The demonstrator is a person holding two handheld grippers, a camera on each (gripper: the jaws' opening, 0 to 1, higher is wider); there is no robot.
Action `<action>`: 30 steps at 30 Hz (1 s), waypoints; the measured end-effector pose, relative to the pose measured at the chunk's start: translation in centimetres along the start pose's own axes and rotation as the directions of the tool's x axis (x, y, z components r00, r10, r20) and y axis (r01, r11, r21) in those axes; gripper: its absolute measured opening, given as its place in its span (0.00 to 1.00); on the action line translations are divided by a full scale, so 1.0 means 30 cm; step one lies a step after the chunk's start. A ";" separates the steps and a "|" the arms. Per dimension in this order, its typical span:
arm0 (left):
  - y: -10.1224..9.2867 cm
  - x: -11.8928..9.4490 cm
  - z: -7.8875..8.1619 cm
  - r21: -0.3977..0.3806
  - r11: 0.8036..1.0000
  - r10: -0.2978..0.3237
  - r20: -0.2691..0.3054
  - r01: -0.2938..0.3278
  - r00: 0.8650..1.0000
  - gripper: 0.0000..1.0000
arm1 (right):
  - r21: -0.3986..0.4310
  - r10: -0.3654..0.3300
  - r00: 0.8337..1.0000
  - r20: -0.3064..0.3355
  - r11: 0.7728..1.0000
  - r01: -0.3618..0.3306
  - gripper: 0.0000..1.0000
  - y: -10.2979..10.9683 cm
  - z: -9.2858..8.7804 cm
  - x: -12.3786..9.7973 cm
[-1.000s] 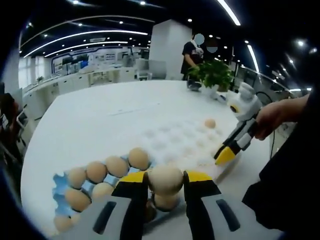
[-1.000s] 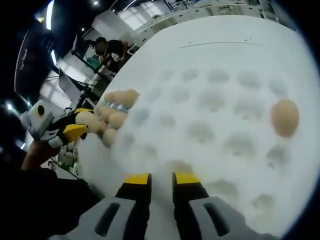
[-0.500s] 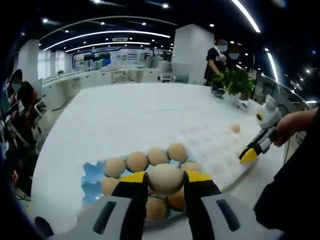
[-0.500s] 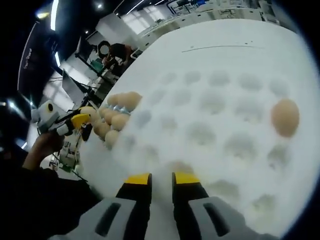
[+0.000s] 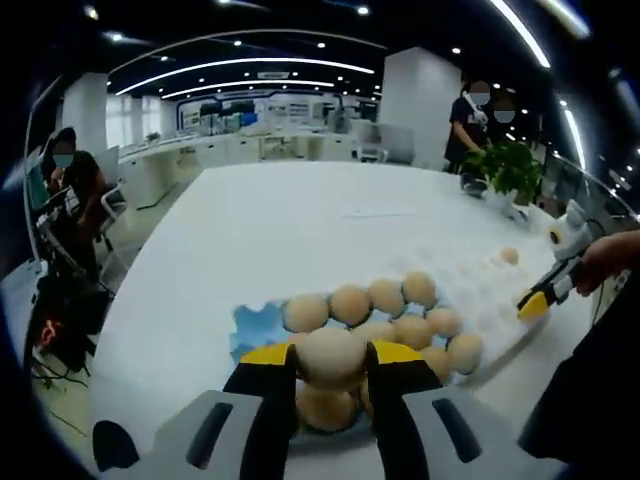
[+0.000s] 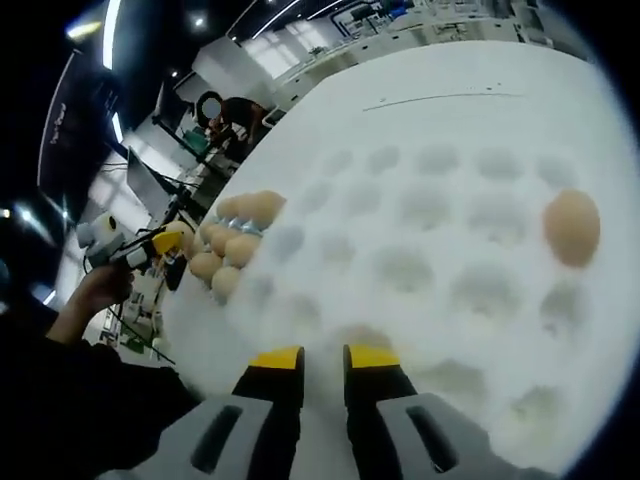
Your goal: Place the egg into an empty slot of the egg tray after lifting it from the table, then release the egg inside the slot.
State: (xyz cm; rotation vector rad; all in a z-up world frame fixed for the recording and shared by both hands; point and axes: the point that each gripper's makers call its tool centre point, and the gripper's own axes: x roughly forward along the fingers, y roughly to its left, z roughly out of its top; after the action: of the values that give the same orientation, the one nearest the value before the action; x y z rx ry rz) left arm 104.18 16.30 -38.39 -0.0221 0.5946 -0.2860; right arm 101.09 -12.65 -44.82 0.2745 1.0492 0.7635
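In the left gripper view, the left gripper is clamped on an egg, which sits between its 2 yellow-tipped jaws, above the near end of the blue egg tray. This blue tray lies on the white table and holds a group of other brown eggs, arranged in rows just beyond the held egg; some more eggs sit right under the jaws. Beyond the blue tray, touching or just beside it, lies a white egg tray with many free slots, and 1 single egg rests at its far side. Beside that white tray the right gripper is in a person's hand, its yellow tip next to the tray edge. A green plant stands on the table far behind the white tray, and people stand behind it. In the right gripper view, the jaws of the right gripper are nearly together with nothing between them, just over the near rim of the white egg tray. The single egg sits in a slot at the right side of this tray, and the left gripper shows past the tray's far left corner, next to the blue tray's eggs.
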 end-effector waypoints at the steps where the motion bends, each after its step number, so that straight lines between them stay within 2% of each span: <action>1: 0.011 0.001 -0.002 -0.003 1.000 0.007 0.000 -0.007 1.000 0.28 | 0.005 -0.002 1.000 0.001 1.000 0.002 0.16 0.001 0.000 0.002; 9: 0.067 0.011 -0.013 -0.001 0.999 0.038 -0.016 -0.038 0.999 0.28 | 0.018 -0.003 1.000 0.014 1.000 0.003 0.17 0.001 0.005 0.016; 15: 0.115 0.027 -0.043 0.062 0.997 0.058 -0.072 -0.054 0.996 0.28 | 0.039 -0.002 1.000 0.006 0.999 0.002 0.17 0.004 0.001 0.015; 24: 0.124 0.047 -0.039 0.048 0.998 0.046 -0.066 -0.042 0.997 0.28 | 0.049 0.002 1.000 0.011 0.999 -0.002 0.17 0.004 0.000 0.017; 30: 0.147 0.064 -0.036 0.069 0.996 0.062 -0.074 -0.057 0.995 0.28 | 0.054 0.003 1.000 0.010 0.999 -0.003 0.17 0.005 0.001 0.018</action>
State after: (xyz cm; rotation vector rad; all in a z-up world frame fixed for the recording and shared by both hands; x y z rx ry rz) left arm 106.26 20.08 -40.79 0.0709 0.6602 -0.2491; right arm 101.18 -12.17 -45.09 0.3256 1.0610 0.7367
